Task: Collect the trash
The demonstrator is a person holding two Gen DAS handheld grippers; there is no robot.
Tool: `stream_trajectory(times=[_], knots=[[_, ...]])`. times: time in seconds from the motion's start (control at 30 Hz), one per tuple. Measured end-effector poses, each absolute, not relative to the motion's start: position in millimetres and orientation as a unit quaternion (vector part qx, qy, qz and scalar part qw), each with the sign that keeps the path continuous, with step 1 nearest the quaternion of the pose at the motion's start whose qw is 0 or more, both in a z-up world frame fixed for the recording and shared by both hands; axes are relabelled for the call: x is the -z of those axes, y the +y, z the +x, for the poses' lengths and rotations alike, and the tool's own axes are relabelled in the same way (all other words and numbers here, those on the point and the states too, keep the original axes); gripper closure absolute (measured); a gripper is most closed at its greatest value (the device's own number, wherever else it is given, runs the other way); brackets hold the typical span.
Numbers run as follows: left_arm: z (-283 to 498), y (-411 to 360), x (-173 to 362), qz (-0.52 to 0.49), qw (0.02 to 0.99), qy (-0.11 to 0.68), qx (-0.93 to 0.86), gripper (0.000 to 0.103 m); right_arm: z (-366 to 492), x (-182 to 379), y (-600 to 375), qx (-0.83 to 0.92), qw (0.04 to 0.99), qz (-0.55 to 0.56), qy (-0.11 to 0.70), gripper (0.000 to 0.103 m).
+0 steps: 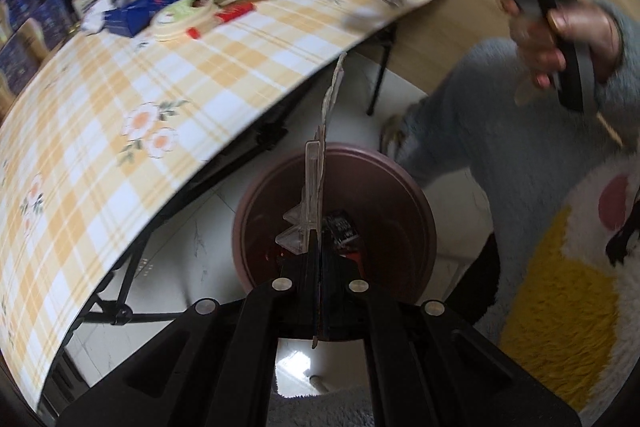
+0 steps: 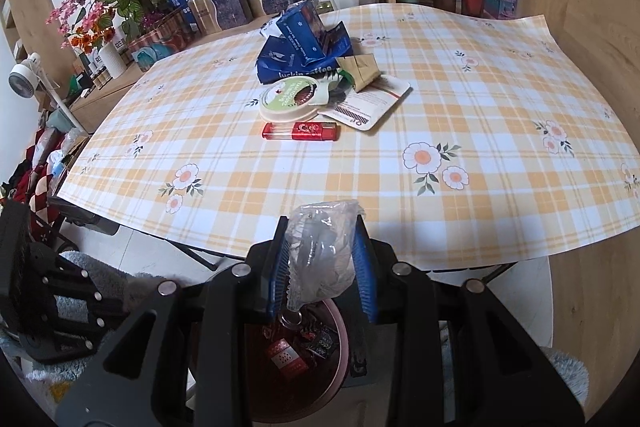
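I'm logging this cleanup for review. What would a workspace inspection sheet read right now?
Surface: checked tablecloth, floral print, mostly bare.
Job's things: brown bin on floor, some trash inside; trash pile mid-table; red lighter beside it.
Clutter: boxes, flower pots behind table.
Grippers: left gripper shut on flat blister pack over bin; right gripper shut on crumpled clear plastic.
Cables: nothing seen.
Surroundings: shaggy rug, wooden shelving.

Crumpled clear wrapper (image 2: 322,251) (above bin (image 2: 340,323))
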State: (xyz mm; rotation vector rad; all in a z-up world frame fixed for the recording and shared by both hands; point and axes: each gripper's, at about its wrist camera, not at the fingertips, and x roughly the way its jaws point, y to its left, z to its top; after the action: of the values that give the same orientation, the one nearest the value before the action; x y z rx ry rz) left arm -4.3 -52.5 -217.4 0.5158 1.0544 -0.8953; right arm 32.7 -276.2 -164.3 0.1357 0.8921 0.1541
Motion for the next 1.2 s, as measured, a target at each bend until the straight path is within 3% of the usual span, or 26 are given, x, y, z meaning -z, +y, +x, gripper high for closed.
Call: stream_trajectory(times=[0.27, 0.43, 0.5, 0.53, 0.8, 1.0, 1.2], knots=[[3, -72, 250, 0.264, 0.705, 0.524, 0.398, 0.102, 32, 178, -279, -0.074, 0.891, 0.072, 0.443, 0.07], [25, -75, 264, 0.23, 0.705, 0.548, 0.387, 0.098, 28, 187, -278, -0.076, 0.886, 0.074, 0.451, 0.07], [30, -73, 262, 0.214, 0.713, 0.546, 0.385, 0.072, 26, 191, -277, -0.078, 0.883, 0.075, 0.456, 0.07], [31, -70, 259, 0.207, 0.719, 0.541, 0.383, 0.065, 25, 194, -276, -0.079, 0.882, 0.075, 0.459, 0.07], [30, -35, 216, 0.135, 0.796, 0.477, 0.347, 0.027, 18, 215, -251, -0.111, 0.871, 0.068, 0.474, 0.07], [23, 0, 184, 0.065, 0.863, 0.418, 0.277, 0.012, 11, 233, -221, -0.141, 0.866, 0.037, 0.478, 0.07], [8, 25, 170, 0.024, 0.909, 0.36, 0.208, 0.009, 10, 246, -207, -0.154, 0.864, 0.02, 0.479, 0.07]])
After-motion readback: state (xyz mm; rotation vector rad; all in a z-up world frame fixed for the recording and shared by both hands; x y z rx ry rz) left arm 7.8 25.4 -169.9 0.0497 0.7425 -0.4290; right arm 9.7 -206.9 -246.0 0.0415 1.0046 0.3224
